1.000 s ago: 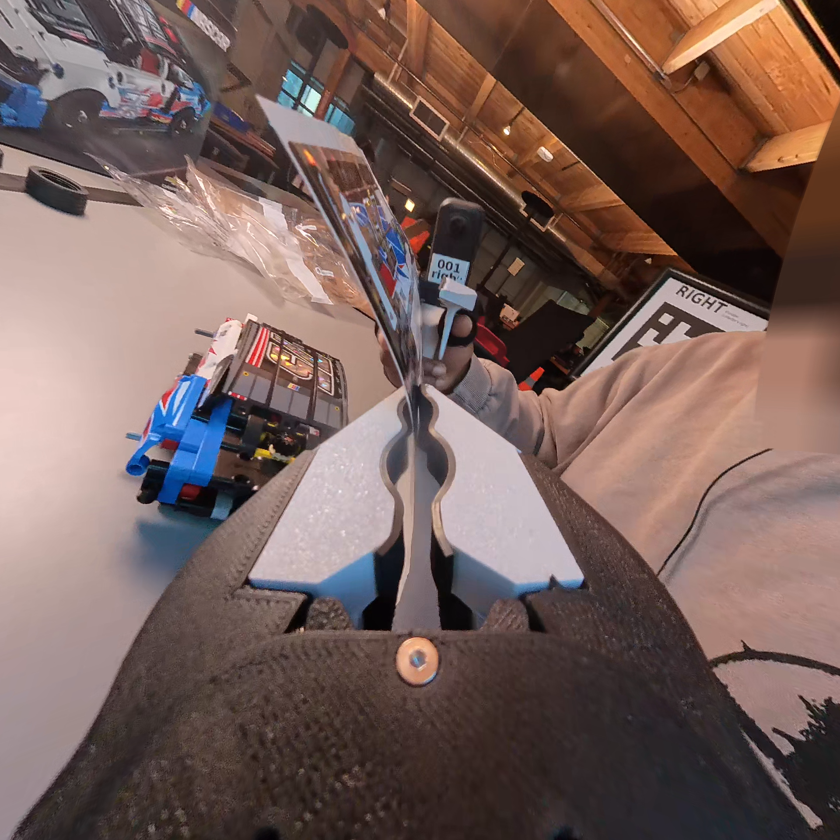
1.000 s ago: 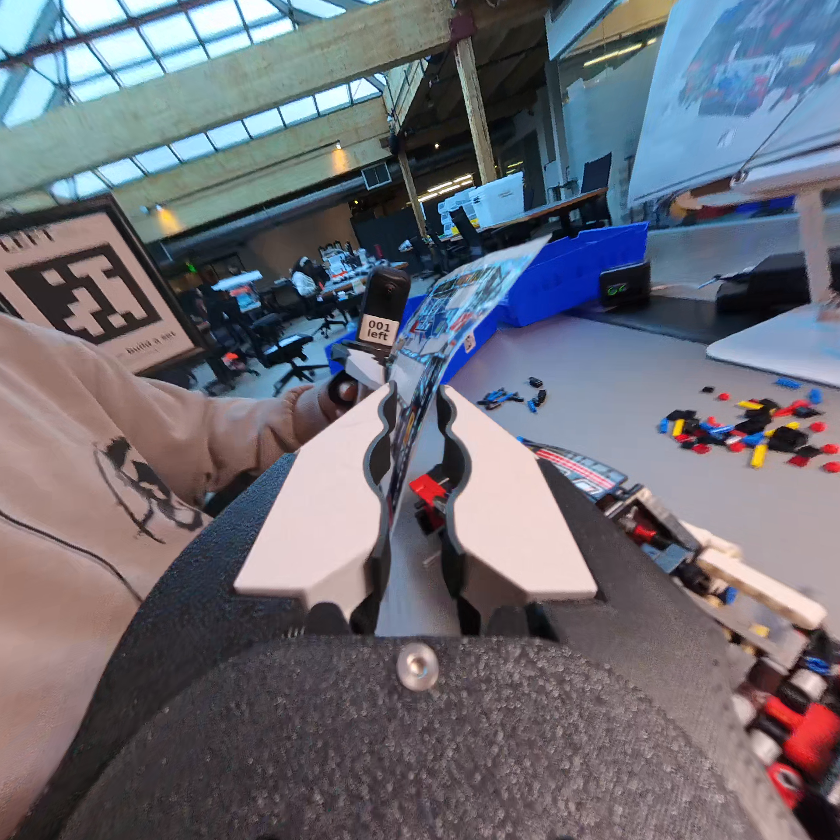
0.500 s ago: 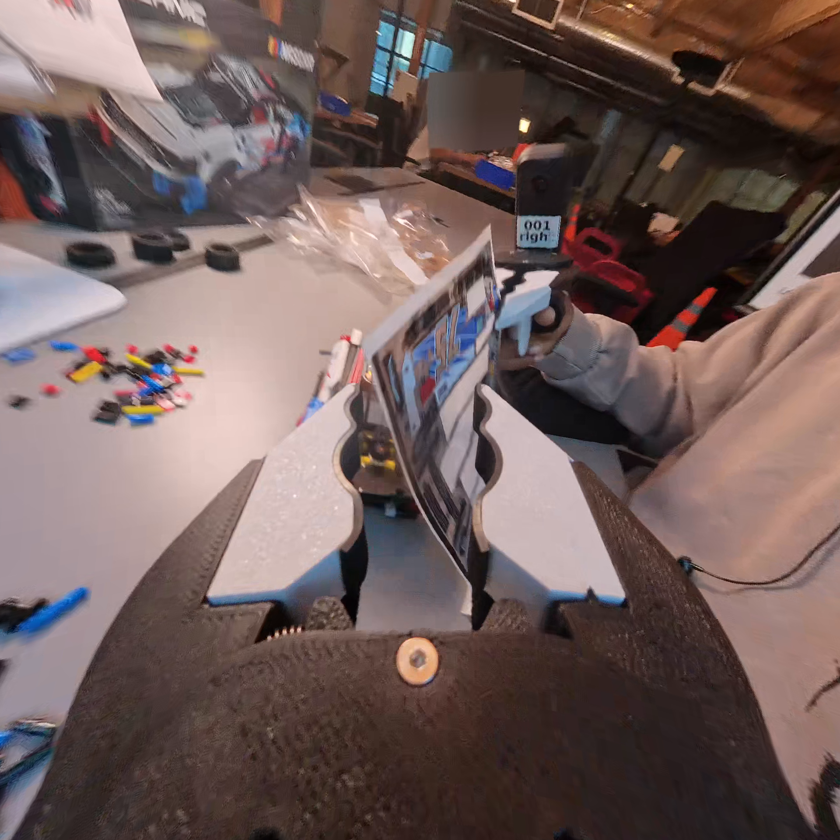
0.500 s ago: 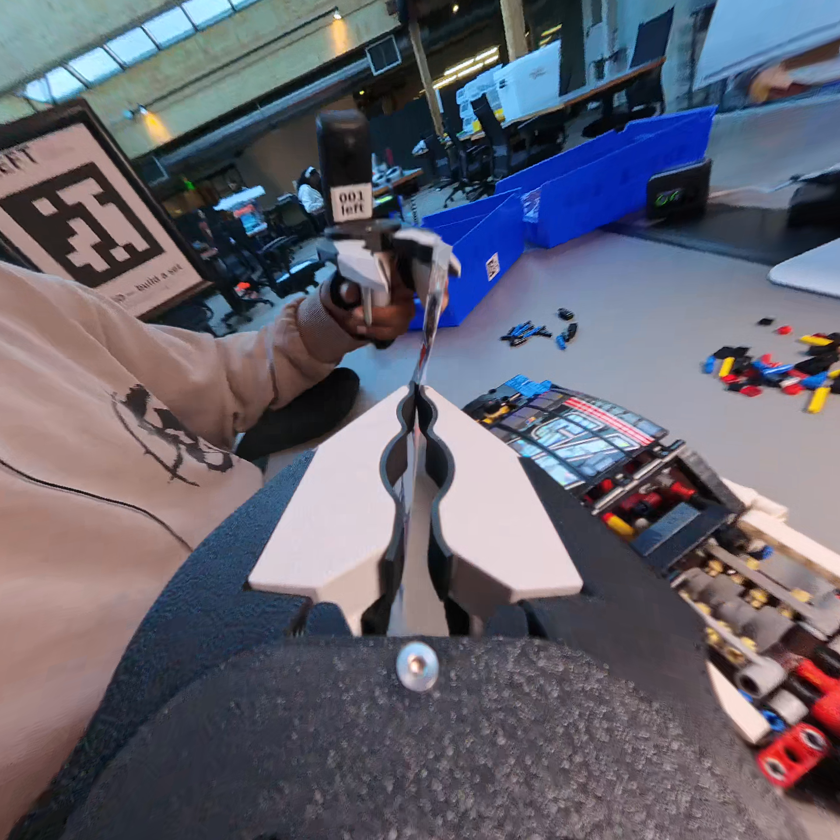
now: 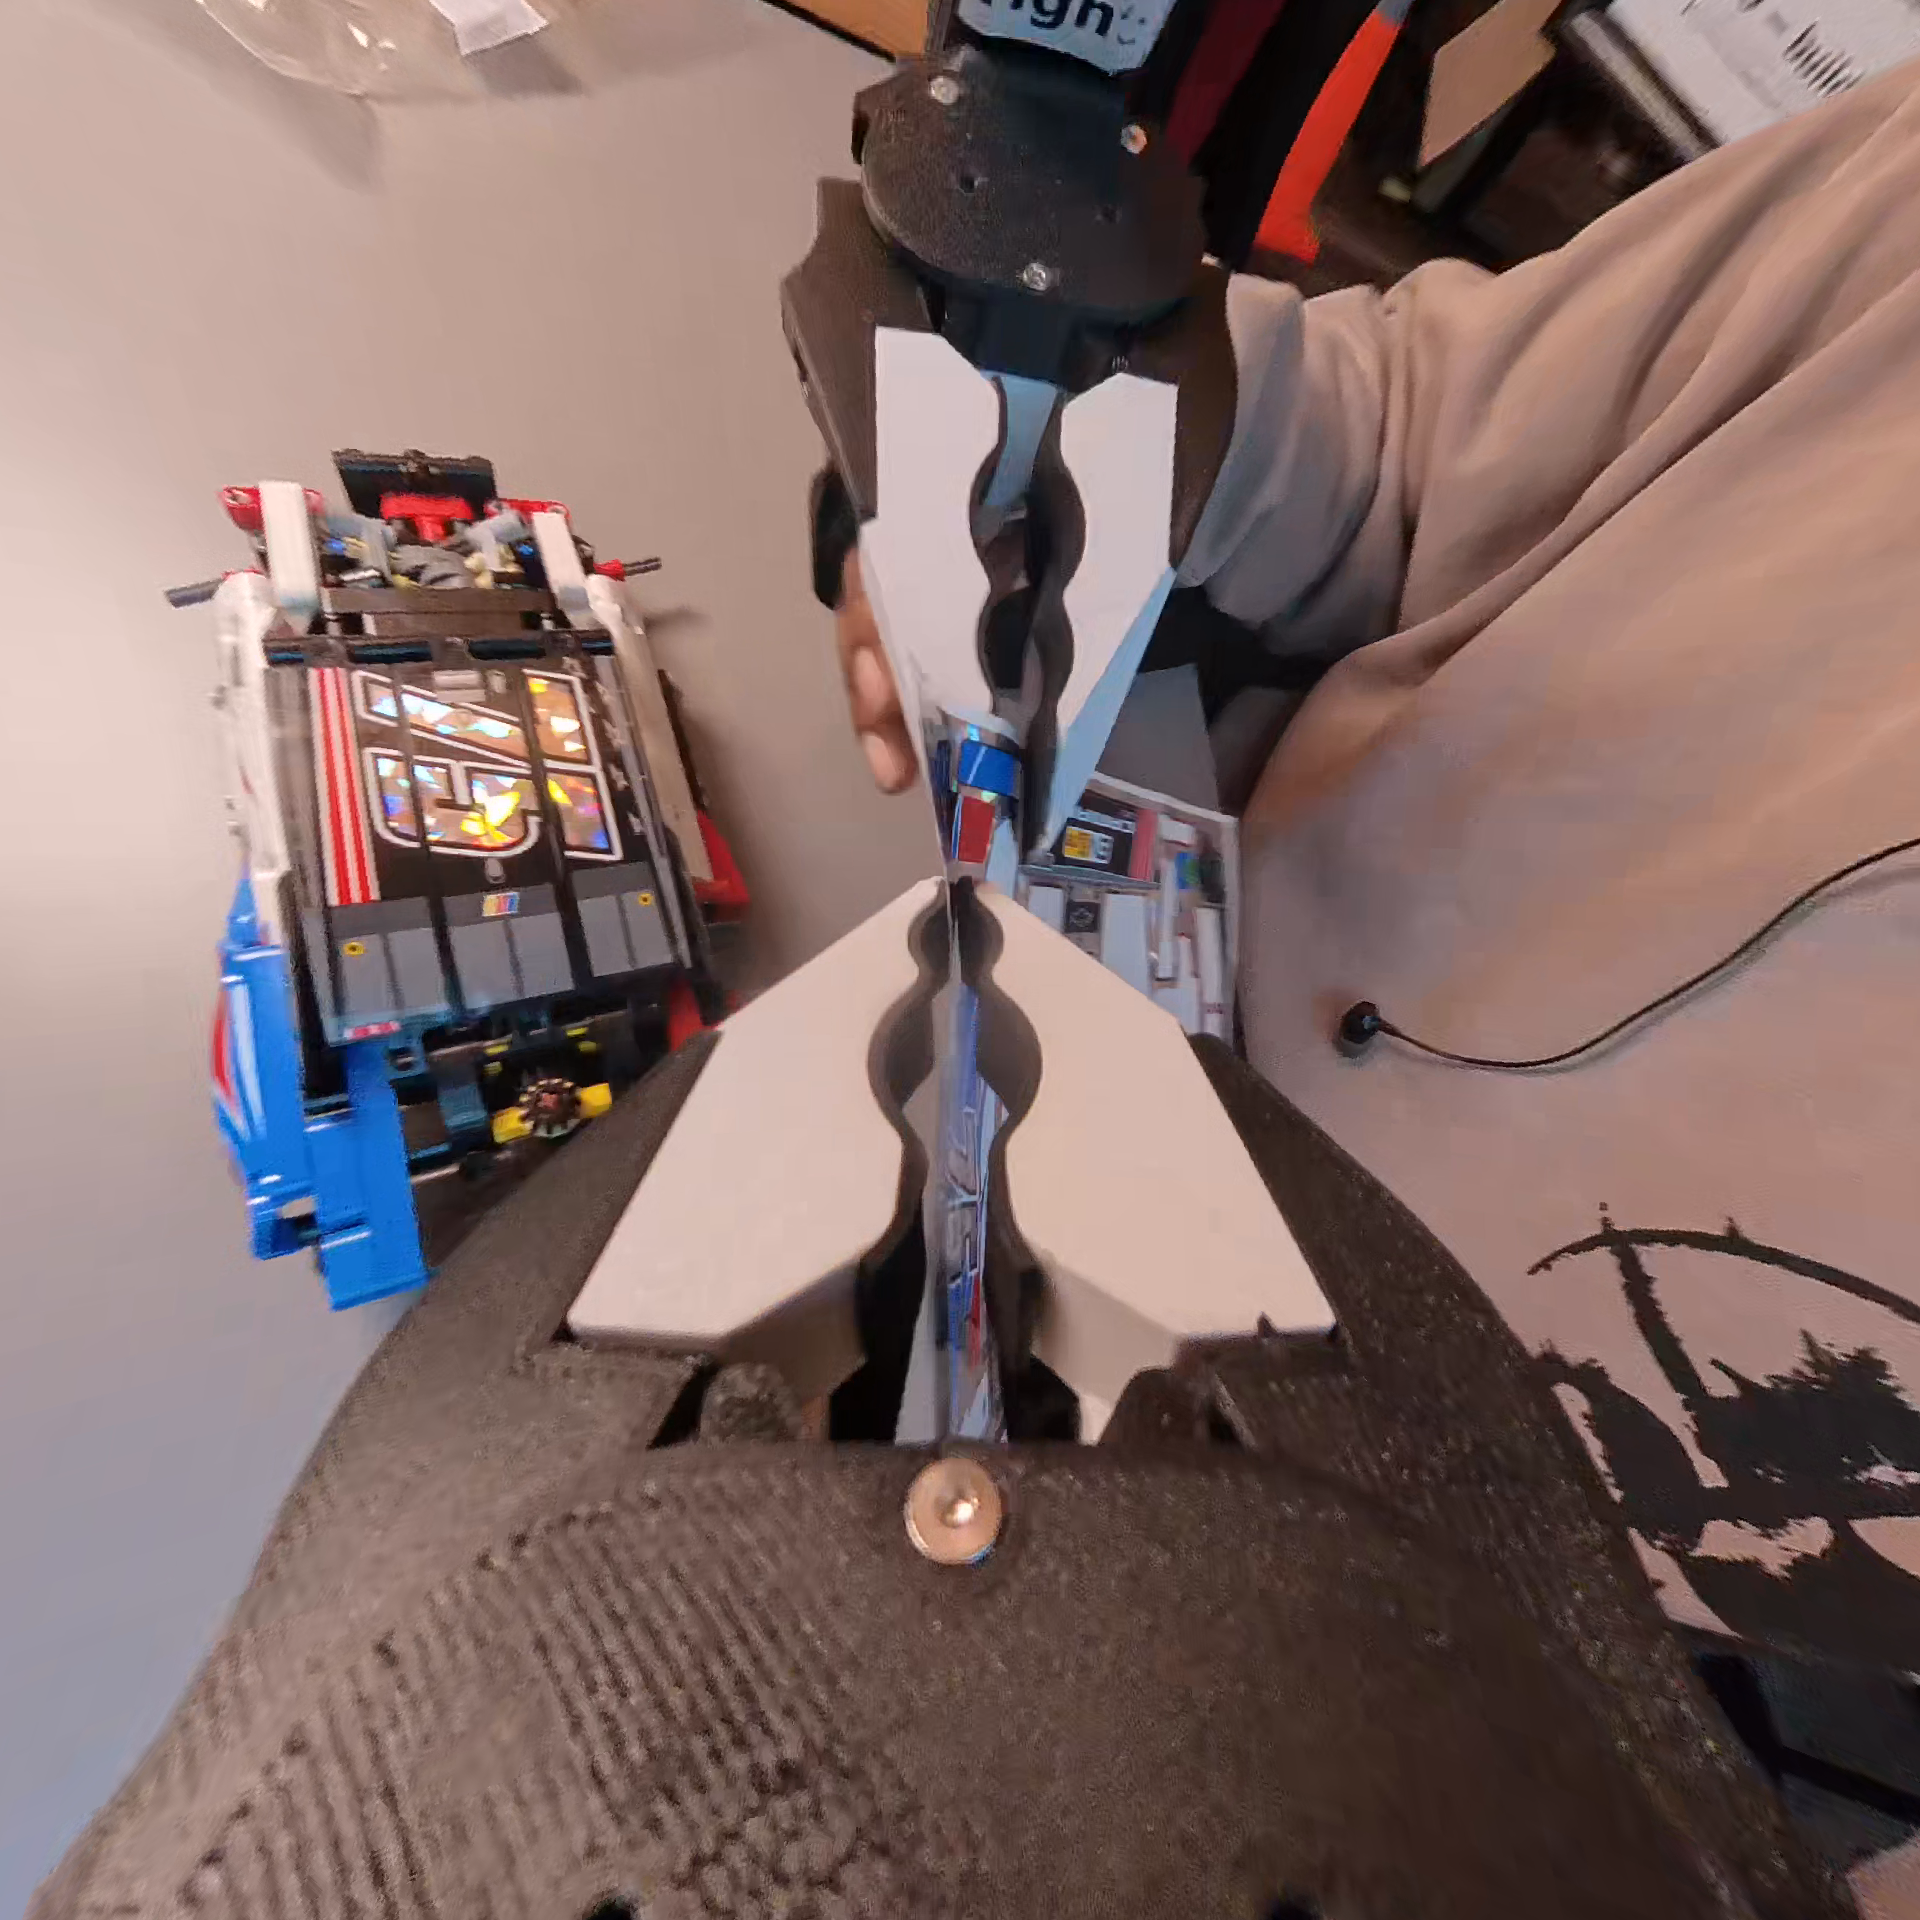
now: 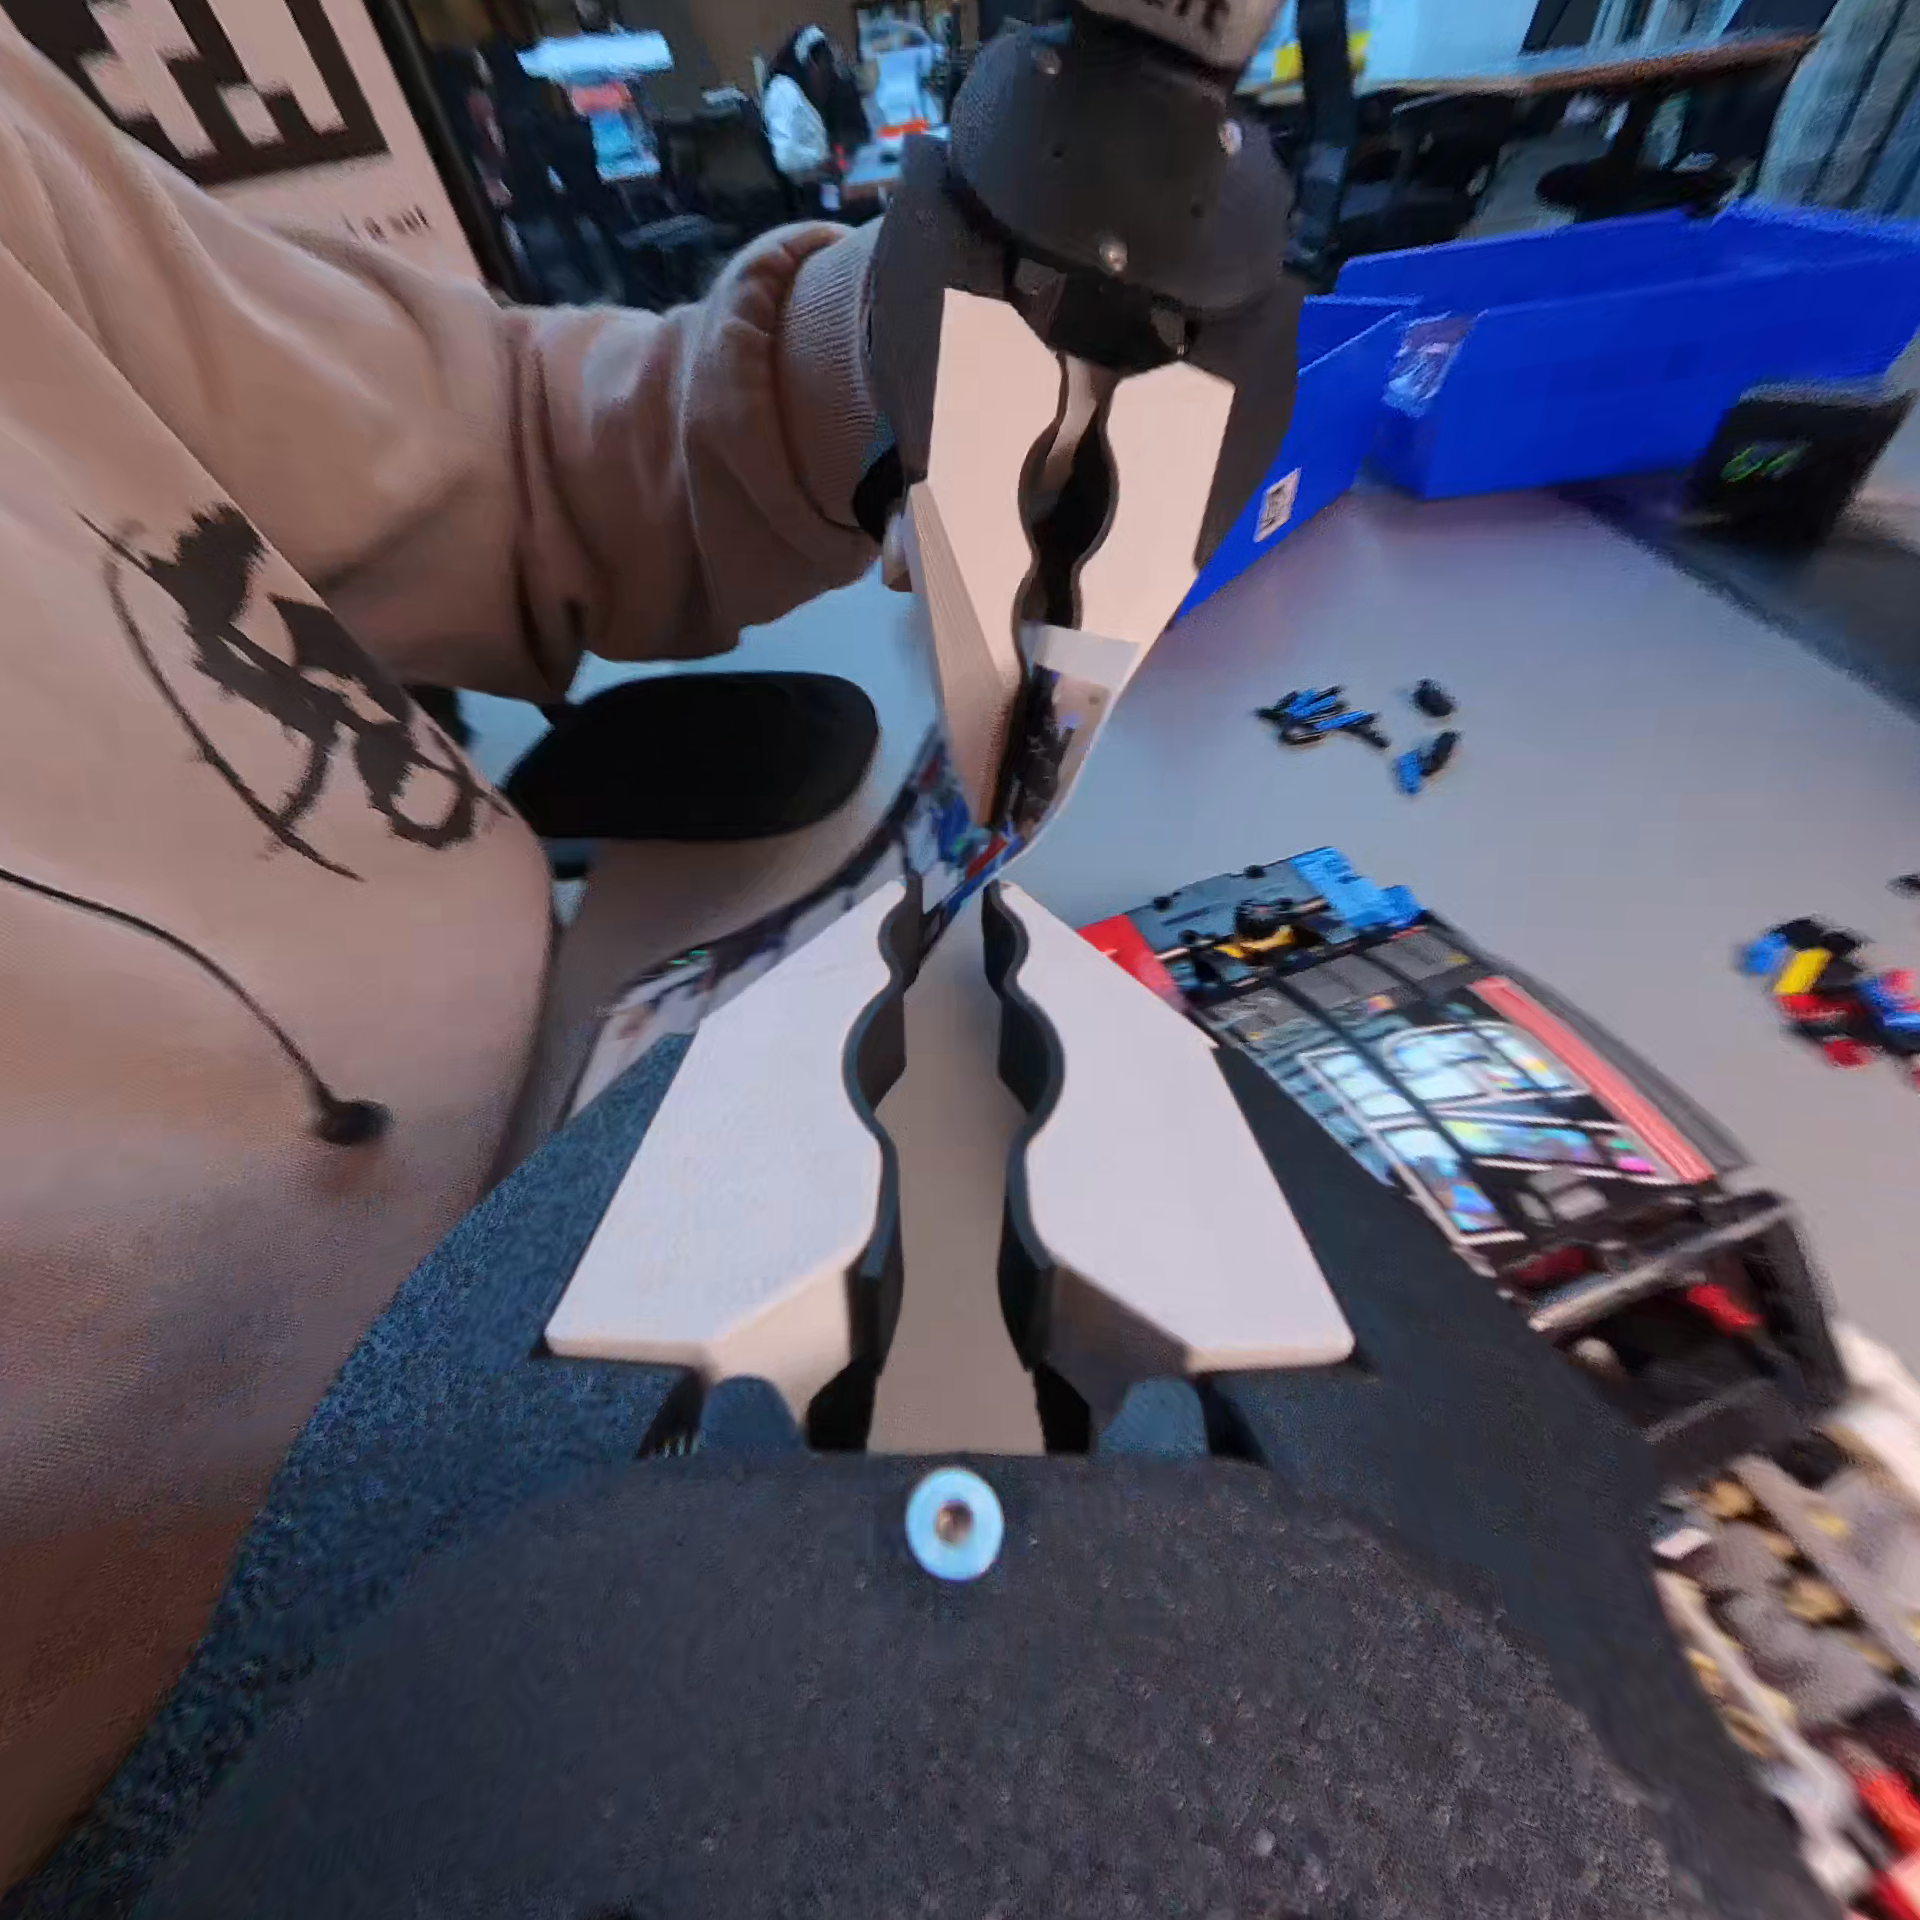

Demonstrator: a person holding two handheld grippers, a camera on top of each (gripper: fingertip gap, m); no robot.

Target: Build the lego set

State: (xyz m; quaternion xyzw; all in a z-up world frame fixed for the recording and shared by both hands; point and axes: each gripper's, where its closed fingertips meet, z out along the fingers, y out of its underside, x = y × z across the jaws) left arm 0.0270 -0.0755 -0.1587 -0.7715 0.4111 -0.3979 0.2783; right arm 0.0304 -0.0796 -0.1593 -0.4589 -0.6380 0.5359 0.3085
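Both grippers have swung in tip to tip since half a second ago, when they were well apart with the sheet stretched between them. Nearest in the left wrist view, the left gripper (image 5: 954, 894), with pale grey fingers in a black textured body, is closed flat on a glossy printed sticker sheet (image 5: 961, 1174) that runs edge-on up the gap. Just past its tips, the right gripper (image 5: 1023, 790) points back at it, fingers pinched on the same sheet's far edge. In the right wrist view that gripper (image 6: 951, 904) shows a narrow gap lower down, tips meeting the sheet (image 6: 961, 847). Left of the sheet, the partly built black, white and blue lego race car (image 5: 447, 831) sits on the grey table (image 5: 156, 364). Right of the sheet is a person's tan sweatshirt (image 5: 1558, 623). Beyond the car, small loose bricks (image 6: 1839, 997) lie scattered, with blue plastic bins (image 6: 1621, 343) farther back.
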